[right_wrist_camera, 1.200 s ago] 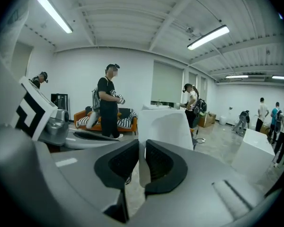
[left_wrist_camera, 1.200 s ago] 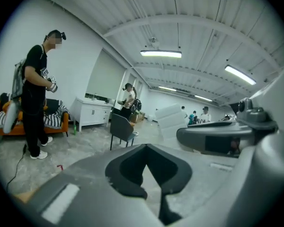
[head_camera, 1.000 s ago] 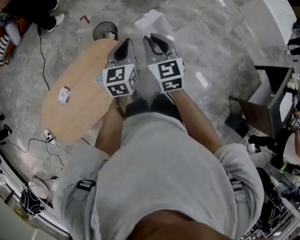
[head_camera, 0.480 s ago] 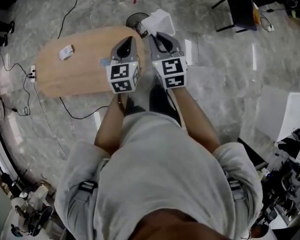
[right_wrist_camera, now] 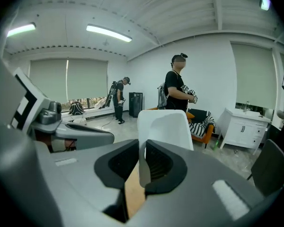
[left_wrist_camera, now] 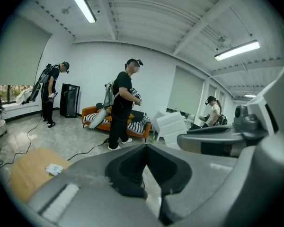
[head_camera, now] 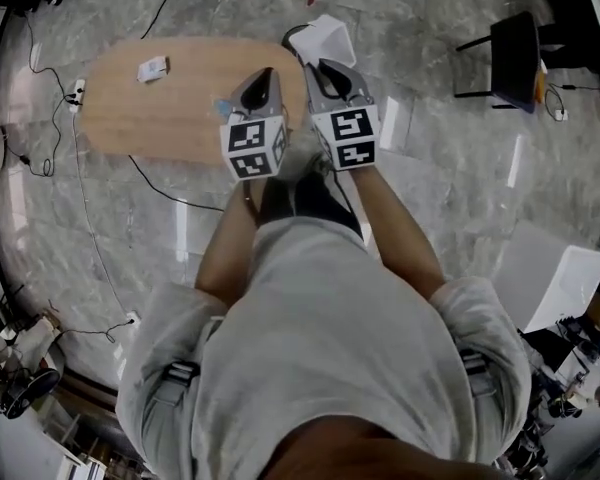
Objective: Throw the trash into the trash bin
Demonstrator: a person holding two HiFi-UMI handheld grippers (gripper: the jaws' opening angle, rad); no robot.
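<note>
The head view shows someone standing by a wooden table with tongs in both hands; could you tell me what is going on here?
A person is carrying trash to the bin with a pair of tongs in each hand. The right tongs are shut on a white sheet, held out over the floor, where the dark trash bin shows just past it. The left tongs are closed with nothing clearly in them. A small white packet lies on the wooden table.
</note>
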